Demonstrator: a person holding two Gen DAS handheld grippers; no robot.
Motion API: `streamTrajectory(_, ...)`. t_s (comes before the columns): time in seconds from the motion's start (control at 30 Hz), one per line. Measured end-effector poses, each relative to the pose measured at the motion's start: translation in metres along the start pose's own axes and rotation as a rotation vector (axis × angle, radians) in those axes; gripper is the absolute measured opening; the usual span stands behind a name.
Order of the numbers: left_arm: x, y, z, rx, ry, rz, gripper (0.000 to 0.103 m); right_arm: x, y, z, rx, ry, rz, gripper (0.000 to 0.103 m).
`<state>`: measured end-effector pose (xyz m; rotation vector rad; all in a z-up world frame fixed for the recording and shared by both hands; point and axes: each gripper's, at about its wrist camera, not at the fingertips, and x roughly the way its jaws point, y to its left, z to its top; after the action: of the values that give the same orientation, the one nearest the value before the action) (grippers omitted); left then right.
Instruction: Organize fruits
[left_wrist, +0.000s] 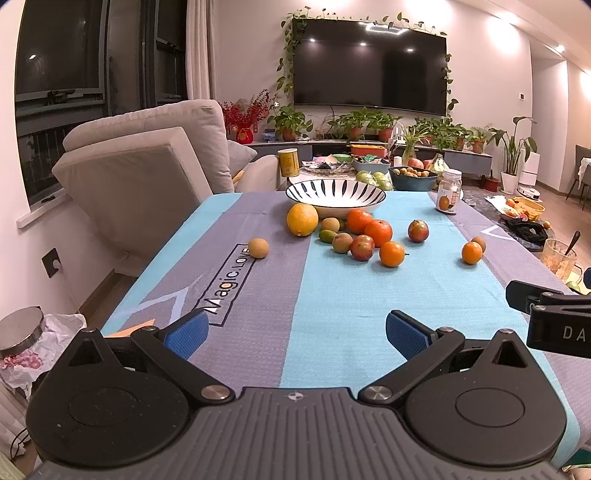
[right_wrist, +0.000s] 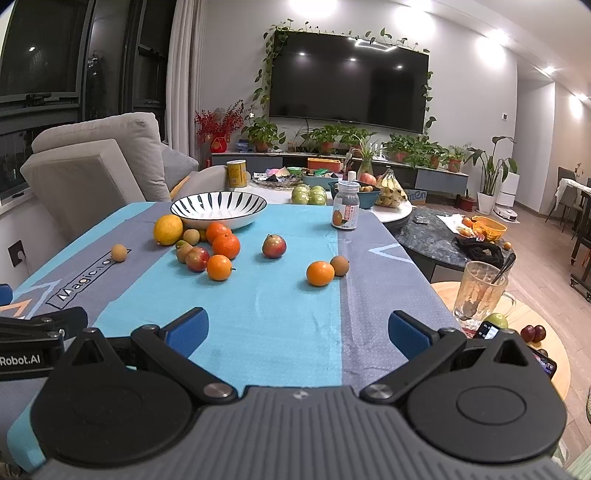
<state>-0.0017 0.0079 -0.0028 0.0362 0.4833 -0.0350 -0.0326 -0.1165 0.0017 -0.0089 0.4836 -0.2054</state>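
We saw nothing sorted yet: striped bowl (left_wrist: 335, 197) sat empty at bench's far end, fruits (left_wrist: 364, 236) loose on cloth just in front. Left tongs (left_wrist: 295, 334) & right tongs (right_wrist: 297, 332) both wide open, holding nothing. Jar (right_wrist: 345, 206) stood nearby; approach looked clear.

Wall-mounted television (left_wrist: 369, 64) above potted plants (left_wrist: 354, 123), pale sofa (left_wrist: 147, 162) beside dark, perhaps night-time windows (left_wrist: 59, 55).

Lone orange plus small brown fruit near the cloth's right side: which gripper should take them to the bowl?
Right, probably. The orange and brown fruit sit almost straight ahead of the open right gripper. From the left gripper, also open, they lie far off to the right. The bowl is empty.
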Motion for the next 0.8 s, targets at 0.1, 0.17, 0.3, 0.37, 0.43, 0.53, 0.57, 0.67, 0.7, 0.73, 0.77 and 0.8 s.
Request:
streamTrajectory(0.1,0.0,0.0,0.0,0.001,0.0,0.0,0.103,0.0,0.0,0.0,0.002,0.002,0.003,0.066)
streamTrajectory(0.17,0.0,0.0,0.0,0.004,0.0,0.001,0.103,0.001,0.0,0.0,0.002,0.002,0.002,0.066)
streamTrajectory(0.3,0.001,-0.002,-0.001,0.02,-0.005,0.005,0.103,0.001,0.0,-0.001,0.004,0.003,0.004,0.066)
streamTrajectory(0.37,0.002,-0.005,-0.003,0.042,-0.01,0.011,0.103,0.002,0.0,-0.001,0.003,0.002,0.007,0.066)
streamTrajectory(0.43,0.004,-0.008,-0.004,0.057,-0.011,0.0,0.103,0.003,0.0,-0.001,0.005,0.007,0.013,0.066)
streamTrajectory(0.53,0.009,-0.01,-0.004,0.068,-0.008,-0.015,0.103,0.007,0.0,-0.002,0.008,0.006,0.023,0.066)
streamTrajectory(0.57,0.012,-0.01,-0.004,0.074,-0.005,-0.024,0.103,0.009,0.0,-0.002,0.008,0.006,0.026,0.066)
streamTrajectory(0.67,0.021,-0.008,-0.004,0.072,0.006,-0.045,0.102,0.015,-0.001,-0.001,0.007,0.0,0.027,0.066)
streamTrajectory(0.7,0.024,-0.007,-0.003,0.066,0.01,-0.058,0.098,0.017,-0.001,-0.001,0.007,-0.003,0.022,0.066)
streamTrajectory(0.73,0.027,-0.007,-0.002,0.063,0.013,-0.072,0.095,0.019,-0.002,0.0,0.006,-0.004,0.019,0.066)
streamTrajectory(0.77,0.029,-0.007,-0.002,0.059,0.015,-0.083,0.094,0.022,-0.003,0.0,0.006,-0.003,0.019,0.066)
streamTrajectory(0.8,0.03,-0.007,0.0,0.056,0.012,-0.091,0.094,0.026,-0.005,0.0,0.009,0.001,0.019,0.066)
